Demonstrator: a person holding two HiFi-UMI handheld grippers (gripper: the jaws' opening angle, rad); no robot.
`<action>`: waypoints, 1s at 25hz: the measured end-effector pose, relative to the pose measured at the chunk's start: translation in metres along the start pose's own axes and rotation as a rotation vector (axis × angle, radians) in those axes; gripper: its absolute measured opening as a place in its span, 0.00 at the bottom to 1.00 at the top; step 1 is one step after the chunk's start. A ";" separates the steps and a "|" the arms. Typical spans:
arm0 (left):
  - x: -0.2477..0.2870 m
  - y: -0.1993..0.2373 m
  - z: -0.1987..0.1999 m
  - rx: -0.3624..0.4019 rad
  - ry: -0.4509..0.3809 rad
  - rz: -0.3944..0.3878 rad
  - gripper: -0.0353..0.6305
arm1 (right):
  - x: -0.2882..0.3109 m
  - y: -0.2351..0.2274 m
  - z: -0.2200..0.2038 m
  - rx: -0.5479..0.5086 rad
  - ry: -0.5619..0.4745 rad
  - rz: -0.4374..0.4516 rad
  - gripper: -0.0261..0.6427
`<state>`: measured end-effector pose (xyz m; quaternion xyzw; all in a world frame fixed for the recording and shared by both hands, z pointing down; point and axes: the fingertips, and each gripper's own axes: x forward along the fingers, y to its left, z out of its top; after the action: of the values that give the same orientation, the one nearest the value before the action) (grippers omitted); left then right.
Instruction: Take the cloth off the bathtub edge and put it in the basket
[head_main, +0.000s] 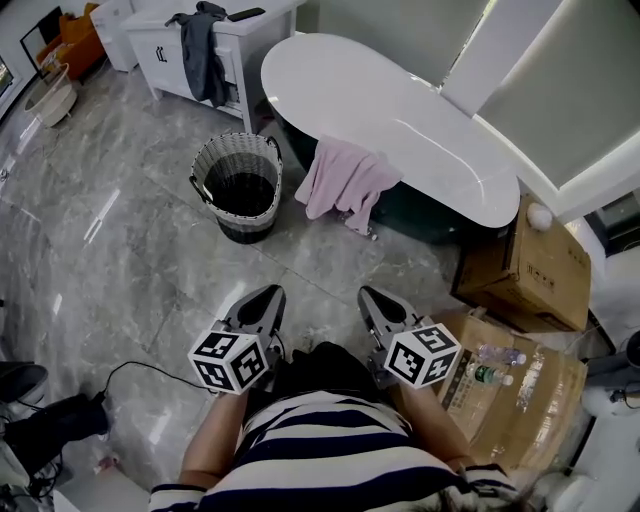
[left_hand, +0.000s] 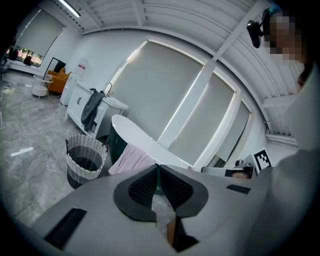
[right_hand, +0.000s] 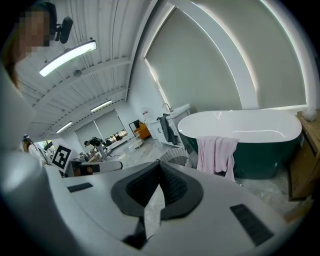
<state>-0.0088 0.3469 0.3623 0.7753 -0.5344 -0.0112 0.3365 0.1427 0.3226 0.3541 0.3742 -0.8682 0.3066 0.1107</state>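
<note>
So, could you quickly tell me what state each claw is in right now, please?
Left claw: shut, holding nothing.
Right claw: shut, holding nothing.

The bathtub (head_main: 400, 130) stood at the far side of the floor (head_main: 120, 260), running from far left to nearer right. The cloth (head_main: 345, 180) hung over its near edge. The basket (head_main: 238, 185) sat on the floor just left of the cloth, near the tub's left end. Farther off to the left stood a bench (head_main: 145, 22) with a garment (head_main: 200, 55) draped over its front. Right of the tub sat a box (head_main: 520, 265). A second box (head_main: 520, 420) lay nearer, with bottles (head_main: 495, 365) on it. The left tool (head_main: 270, 293) and right tool (head_main: 370, 293) were side by side at the near end, well apart from the cloth.
</note>
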 end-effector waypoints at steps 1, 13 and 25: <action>0.003 0.002 0.001 -0.003 0.001 -0.004 0.10 | 0.002 -0.001 0.001 -0.004 0.001 -0.009 0.08; 0.067 0.026 0.032 0.053 0.008 -0.019 0.10 | 0.053 -0.035 0.041 -0.005 -0.023 -0.026 0.08; 0.185 0.039 0.072 0.188 -0.004 0.005 0.10 | 0.125 -0.139 0.091 0.022 -0.013 -0.012 0.08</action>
<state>0.0111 0.1477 0.3913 0.8020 -0.5358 0.0385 0.2611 0.1592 0.1201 0.3979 0.3824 -0.8632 0.3132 0.1026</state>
